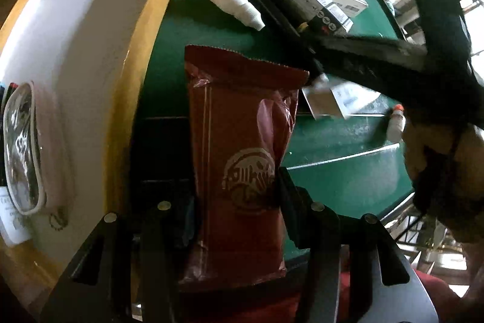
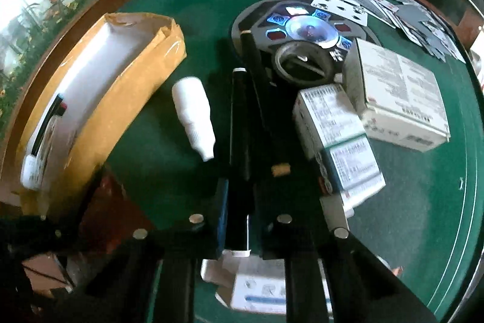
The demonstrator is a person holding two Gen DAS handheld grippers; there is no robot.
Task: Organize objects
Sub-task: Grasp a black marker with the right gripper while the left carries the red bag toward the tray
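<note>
Left tongs (image 1: 239,202) clamped on a red snack packet (image 1: 242,147) beside the cardboard box (image 1: 136,87); right tongs (image 2: 242,220) gripping a black pen (image 2: 239,141) over the green counter (image 2: 408,202).

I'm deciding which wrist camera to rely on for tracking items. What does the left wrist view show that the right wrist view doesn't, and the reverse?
Only the left wrist view shows the red snack packet clearly, clamped in the left gripper, and the small orange-capped bottle.

Only the right wrist view shows the playing cards plainly and the right gripper closed around a slim black pen-like stick.

Both show the green table, the yellow-edged box, the white bottle and the white cartons.
</note>
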